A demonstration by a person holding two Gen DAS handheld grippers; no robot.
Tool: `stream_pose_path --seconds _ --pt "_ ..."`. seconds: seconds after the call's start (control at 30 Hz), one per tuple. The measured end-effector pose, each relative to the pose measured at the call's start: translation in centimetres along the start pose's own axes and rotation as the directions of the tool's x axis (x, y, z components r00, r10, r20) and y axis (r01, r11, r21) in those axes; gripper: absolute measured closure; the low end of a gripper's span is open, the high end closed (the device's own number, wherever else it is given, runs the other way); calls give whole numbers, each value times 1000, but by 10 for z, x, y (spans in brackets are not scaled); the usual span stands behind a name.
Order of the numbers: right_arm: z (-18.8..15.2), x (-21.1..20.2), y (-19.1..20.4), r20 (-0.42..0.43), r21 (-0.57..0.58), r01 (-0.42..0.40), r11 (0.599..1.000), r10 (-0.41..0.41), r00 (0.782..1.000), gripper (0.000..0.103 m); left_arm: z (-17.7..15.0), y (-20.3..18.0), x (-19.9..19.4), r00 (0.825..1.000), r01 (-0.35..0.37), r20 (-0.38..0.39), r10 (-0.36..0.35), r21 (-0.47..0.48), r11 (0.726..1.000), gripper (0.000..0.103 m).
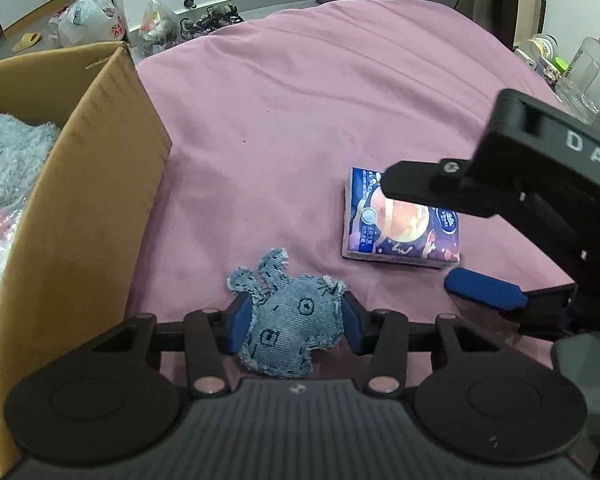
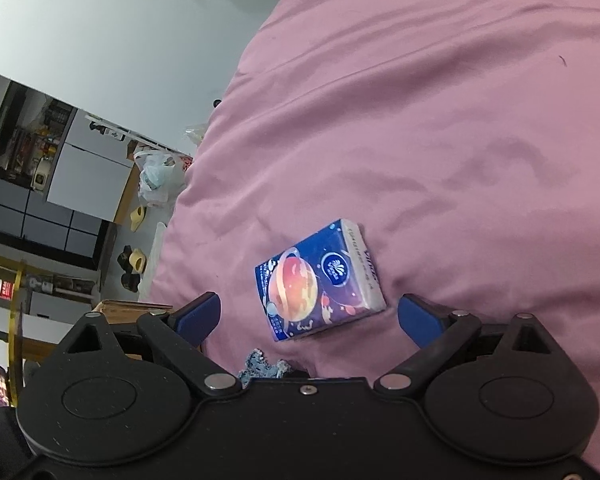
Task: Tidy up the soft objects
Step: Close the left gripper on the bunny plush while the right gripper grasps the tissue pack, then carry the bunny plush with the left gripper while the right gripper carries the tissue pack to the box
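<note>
Denim toy [image 1: 292, 322]: near edge of the pink bedcover [image 1: 300, 100], just right of the cardboard box [image 1: 80, 184] — light, floppy, frayed; best pinched across its padded middle.
Left gripper [image 1: 292, 322]: blue pads pressing the toy's two sides, clamped on it.
Tissue pack [image 2: 320, 280]: farther right on the cover — light, squashy, slick wrapper; take it across the short sides.
Right gripper [image 2: 308, 320]: jaws wide apart, either side of the pack's near end, not touching.

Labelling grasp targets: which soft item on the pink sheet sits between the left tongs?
The denim bunny toy, flanked by the left tongs. The tissue pack lies apart, under the right tongs.
</note>
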State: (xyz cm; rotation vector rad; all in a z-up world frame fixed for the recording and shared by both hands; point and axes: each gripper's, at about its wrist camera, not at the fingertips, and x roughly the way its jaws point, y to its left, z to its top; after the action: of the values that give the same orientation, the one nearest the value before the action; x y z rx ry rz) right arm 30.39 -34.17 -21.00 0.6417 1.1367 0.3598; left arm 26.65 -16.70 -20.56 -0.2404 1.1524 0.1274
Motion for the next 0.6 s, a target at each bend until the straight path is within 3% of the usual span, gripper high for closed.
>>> stream_pose_path --seconds 0.03,0.13,0.2,0.6 --pt "0 -1 0 3 -1 -1 1000 1 1000 12 1 0 -1 1000 2 0 -2 1 1000 58" --pt "0 -4 -1 13 -9 21 1000 -20 1000 33 1 2 -4 1000 14 2 -14 -10 1000 60" --pt "-2 -6 -1 19 -16 59 998 -58 998 65 0 4 -7 1000 19 3 -18 -16 1000 60" --pt "-18 -31 4 24 -6 100 995 -100 995 77 4 19 -63 995 56 85 -53 -36 998 60"
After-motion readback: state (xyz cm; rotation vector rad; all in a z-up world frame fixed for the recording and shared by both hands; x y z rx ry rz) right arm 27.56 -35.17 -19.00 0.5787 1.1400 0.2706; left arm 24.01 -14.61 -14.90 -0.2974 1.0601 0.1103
